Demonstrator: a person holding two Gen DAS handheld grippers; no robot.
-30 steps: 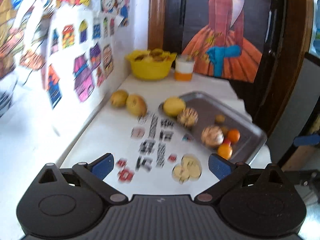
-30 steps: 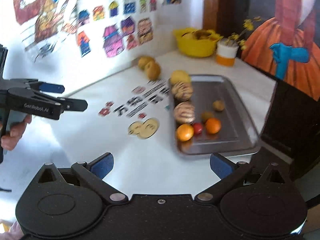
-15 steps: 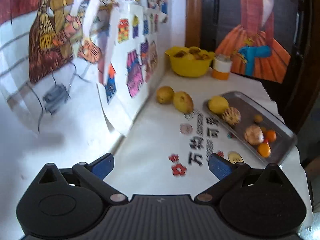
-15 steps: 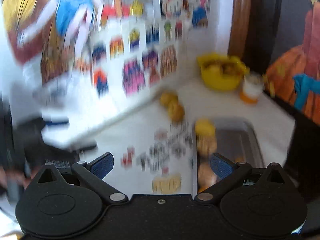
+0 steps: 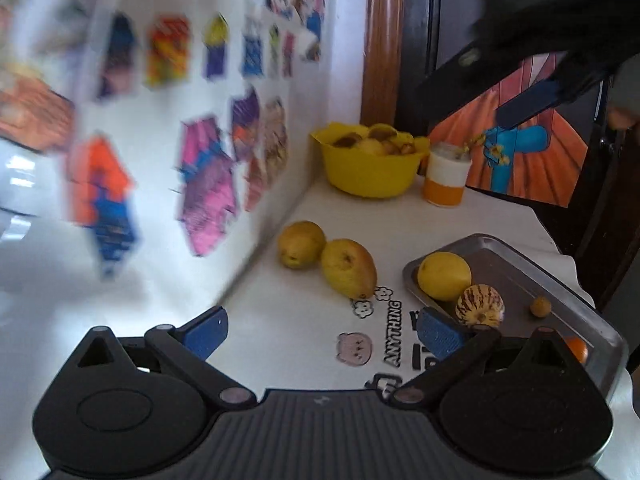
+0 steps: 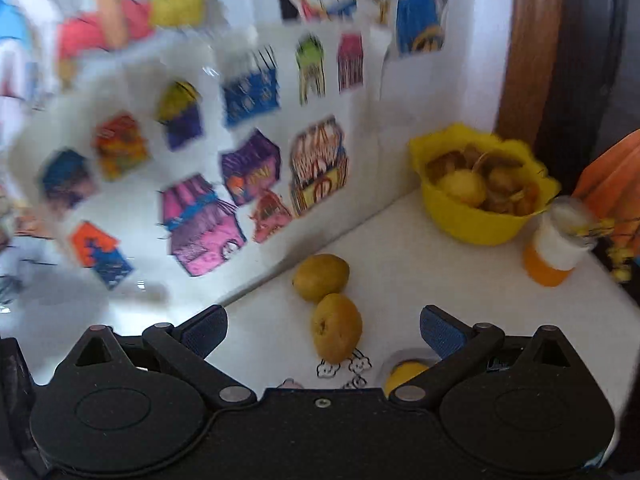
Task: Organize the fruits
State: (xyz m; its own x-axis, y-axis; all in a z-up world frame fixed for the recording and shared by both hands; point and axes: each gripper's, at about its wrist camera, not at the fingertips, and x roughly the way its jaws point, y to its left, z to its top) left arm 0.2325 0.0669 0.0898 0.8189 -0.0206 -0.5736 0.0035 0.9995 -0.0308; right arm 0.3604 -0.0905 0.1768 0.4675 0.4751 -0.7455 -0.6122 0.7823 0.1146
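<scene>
Yellow bowl (image 5: 370,168); striped melon (image 5: 479,306); orange-white cup (image 5: 446,180); blue fingers (image 5: 438,333).

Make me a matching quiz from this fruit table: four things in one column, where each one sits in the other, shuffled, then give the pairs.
Things:
1. lemon
2. two pears
3. yellow bowl
4. orange and white cup

Places:
A. back corner, by the wall
B. on the bare tabletop, beside the wall
C. near corner of the metal tray
D. just right of the bowl

Pairs: 1-C, 2-B, 3-A, 4-D
</scene>
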